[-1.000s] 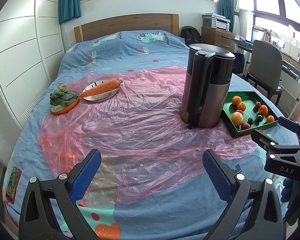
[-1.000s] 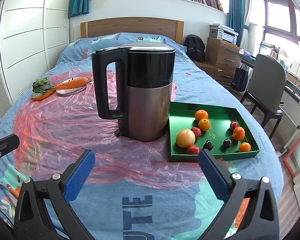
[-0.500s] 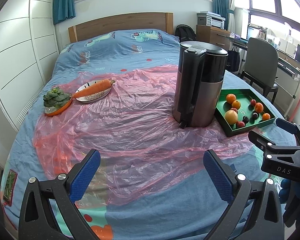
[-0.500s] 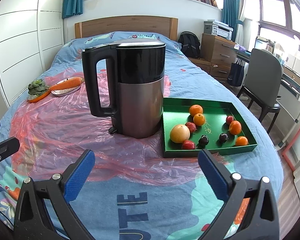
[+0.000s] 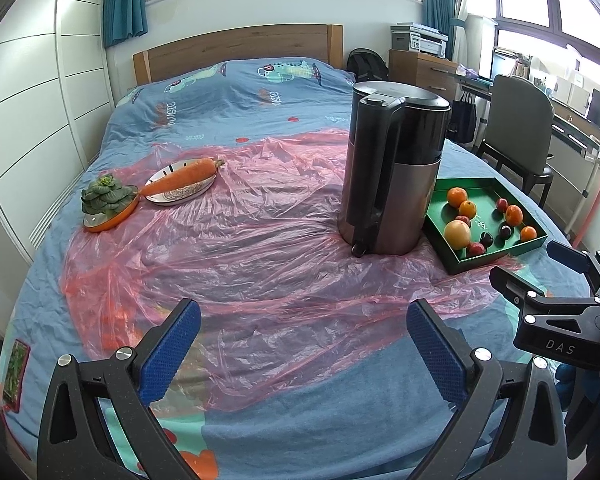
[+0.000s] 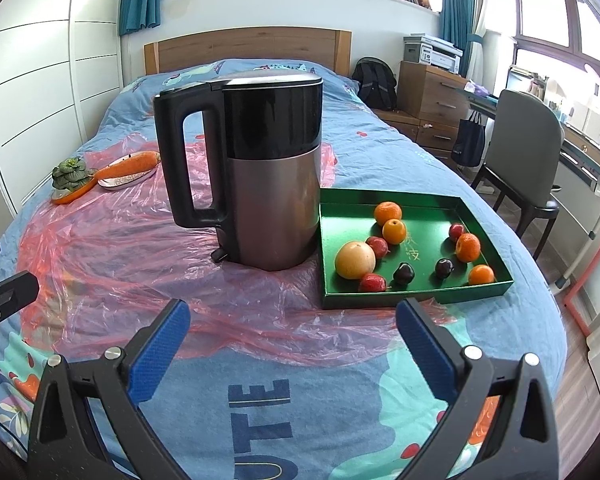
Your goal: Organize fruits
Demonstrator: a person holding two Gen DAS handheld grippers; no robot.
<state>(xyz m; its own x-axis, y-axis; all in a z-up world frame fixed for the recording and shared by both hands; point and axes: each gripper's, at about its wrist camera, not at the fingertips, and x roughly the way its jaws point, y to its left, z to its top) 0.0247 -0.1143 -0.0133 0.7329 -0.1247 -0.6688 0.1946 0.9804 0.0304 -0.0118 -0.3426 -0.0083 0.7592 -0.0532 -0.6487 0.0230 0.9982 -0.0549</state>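
Observation:
A green tray (image 6: 412,298) (image 5: 500,258) lies on the bed to the right of a black and steel kettle (image 6: 260,168) (image 5: 392,172). It holds several fruits: a large yellow-orange one (image 6: 355,260), small oranges (image 6: 387,213), red ones (image 6: 373,283) and dark plums (image 6: 404,273). My right gripper (image 6: 292,340) is open and empty, hovering short of the tray's near edge. My left gripper (image 5: 304,344) is open and empty over the pink plastic sheet (image 5: 240,248). The right gripper also shows in the left wrist view (image 5: 540,276).
A carrot (image 5: 180,178) lies on a white plate (image 5: 180,196) at the left, next to an orange dish with a green vegetable (image 5: 104,200). A chair (image 6: 528,152) and desk stand right of the bed. White wardrobes line the left wall.
Both grippers have pulled back slightly and shifted; the kettle and tray sit a little farther in both views. Both grippers stay open.

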